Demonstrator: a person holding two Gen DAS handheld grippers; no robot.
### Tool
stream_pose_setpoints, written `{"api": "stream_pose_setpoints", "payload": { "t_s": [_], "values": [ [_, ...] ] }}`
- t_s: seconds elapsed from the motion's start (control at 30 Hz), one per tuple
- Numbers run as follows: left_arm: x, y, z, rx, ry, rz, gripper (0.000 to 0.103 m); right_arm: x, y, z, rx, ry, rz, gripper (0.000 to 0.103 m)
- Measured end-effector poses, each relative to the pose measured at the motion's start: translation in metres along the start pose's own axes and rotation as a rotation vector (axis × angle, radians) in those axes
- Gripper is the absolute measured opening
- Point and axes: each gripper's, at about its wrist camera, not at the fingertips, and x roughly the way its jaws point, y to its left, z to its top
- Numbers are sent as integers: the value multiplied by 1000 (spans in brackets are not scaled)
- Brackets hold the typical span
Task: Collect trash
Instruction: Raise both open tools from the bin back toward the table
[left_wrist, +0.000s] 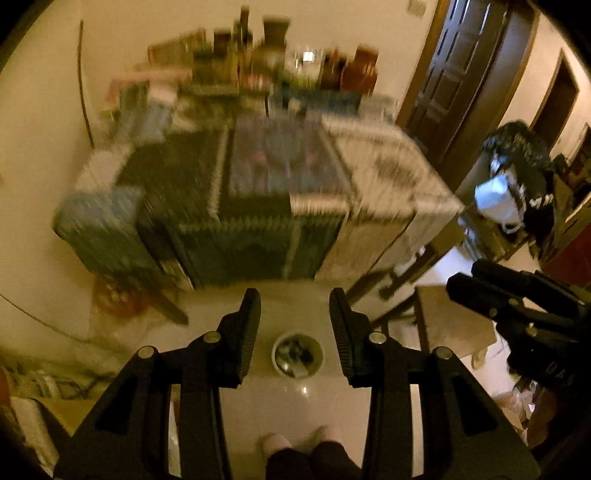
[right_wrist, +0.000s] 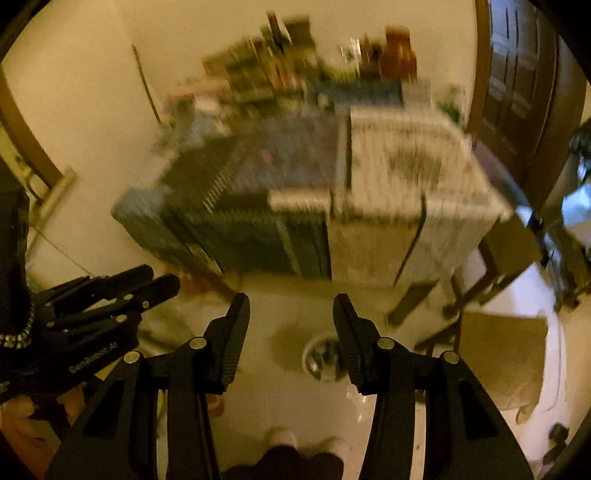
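Trash sits in a small round bin (left_wrist: 297, 355) on the pale glossy floor (left_wrist: 295, 402), seen from well above; it holds a dark and silvery jumble too small to make out. From the left claw (left_wrist: 294, 325) the bin lies dead centre between the two fingers, at 6 o'clock of the big tabletop (left_wrist: 280, 173). From the right claw (right_wrist: 291, 326) the bin (right_wrist: 320, 356) shows partly hidden behind the right-hand finger.

That tabletop is the largest thing here, draped in a patterned cloth, dark on one half and pale on the other, all smeared by blur. At its 12 o'clock edge, bottles and jars (left_wrist: 258, 55) crowd against the cream wall. A dark wooden door (left_wrist: 461, 74) stands at 2 o'clock of the tabletop. A flat piece of cardboard (right_wrist: 502, 362) lies on the floor at 4 o'clock of the bin.

Both claws hang partly open with nothing between the fingers. The left claw's body, seen from the right, carries white lettering (right_wrist: 92, 358) reading "GenRobot.AI". At the bottom edge, a person's two light shoes (left_wrist: 291, 439) and dark trouser legs stand at 6 o'clock of the bin.
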Motion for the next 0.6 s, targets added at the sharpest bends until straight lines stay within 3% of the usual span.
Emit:
{"api": "stream_pose_setpoints", "payload": {
  "t_s": [0.17, 0.23, 0.33, 0.4, 0.43, 0.53, 0.6],
  "values": [
    [-75, 4, 24, 15, -143, -14, 38, -68, 32, 24, -35, -163, -24, 44],
    [-108, 5, 33, 20, -206, -23, 38, -94, 45, 33, -49, -225, -43, 55],
    [-143, 9, 42, 34, -286, -21, 42, -133, 59, 39, -69, -329, -70, 63],
    [-166, 11, 45, 42, -350, -11, 51, -154, 67, 42, -81, -383, -84, 67],
    [-174, 12, 46, 41, -374, -7, 53, -164, 71, 43, -84, -420, -97, 74],
    [-193, 17, 51, 30, -429, -7, 75, -176, 72, 45, -75, -500, -115, 89],
    [-199, 18, 55, 22, -459, -2, 92, -181, 72, 48, -62, -539, -120, 92]
  ]
}}
